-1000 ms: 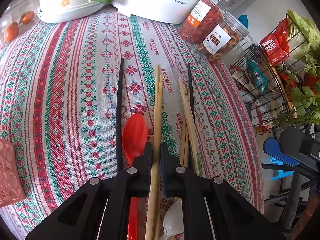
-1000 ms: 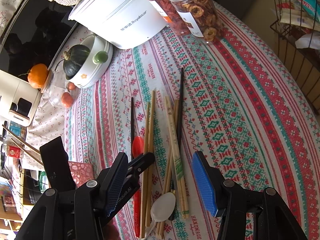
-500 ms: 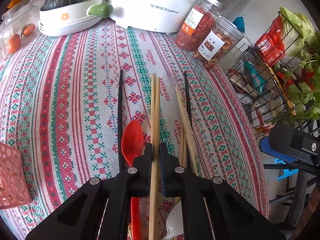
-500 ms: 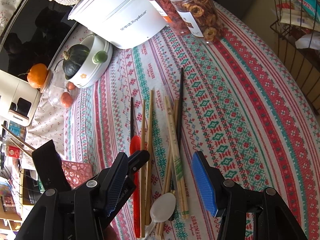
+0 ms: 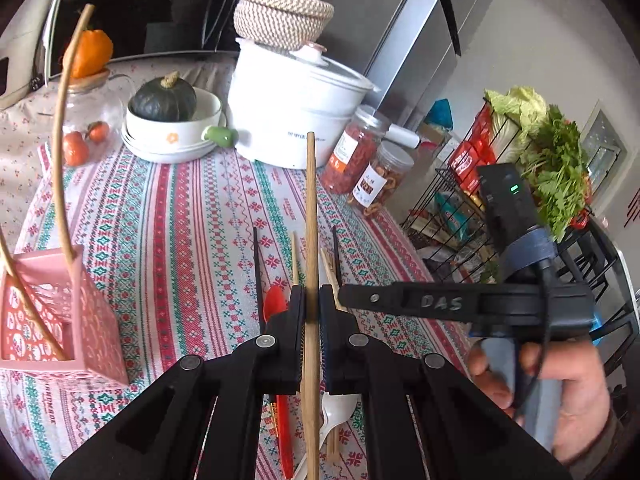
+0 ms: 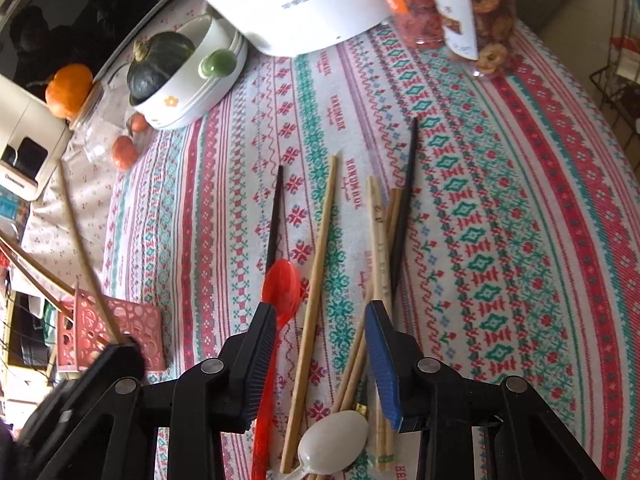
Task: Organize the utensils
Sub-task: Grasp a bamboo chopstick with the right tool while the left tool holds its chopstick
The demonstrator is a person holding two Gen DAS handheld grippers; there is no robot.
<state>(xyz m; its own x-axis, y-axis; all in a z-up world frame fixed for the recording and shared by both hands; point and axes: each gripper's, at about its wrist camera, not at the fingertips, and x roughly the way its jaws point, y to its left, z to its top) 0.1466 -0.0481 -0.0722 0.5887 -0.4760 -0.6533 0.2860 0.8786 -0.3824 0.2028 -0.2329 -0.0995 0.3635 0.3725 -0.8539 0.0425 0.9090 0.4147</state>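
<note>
Patterned tablecloth [image 5: 180,216], long tan wooden chopstick [image 5: 311,240]

My left gripper [image 5: 312,304] is matte black plastic, its angular linkage arms pinned with round silver screws; my right gripper [image 6: 320,360] has the same black frame with ribbed blue pads [image 6: 382,364]; seen from the left at three o'clock, its side carries raised letters "DAS", a black box with a green light, and a thin black cable.
</note>
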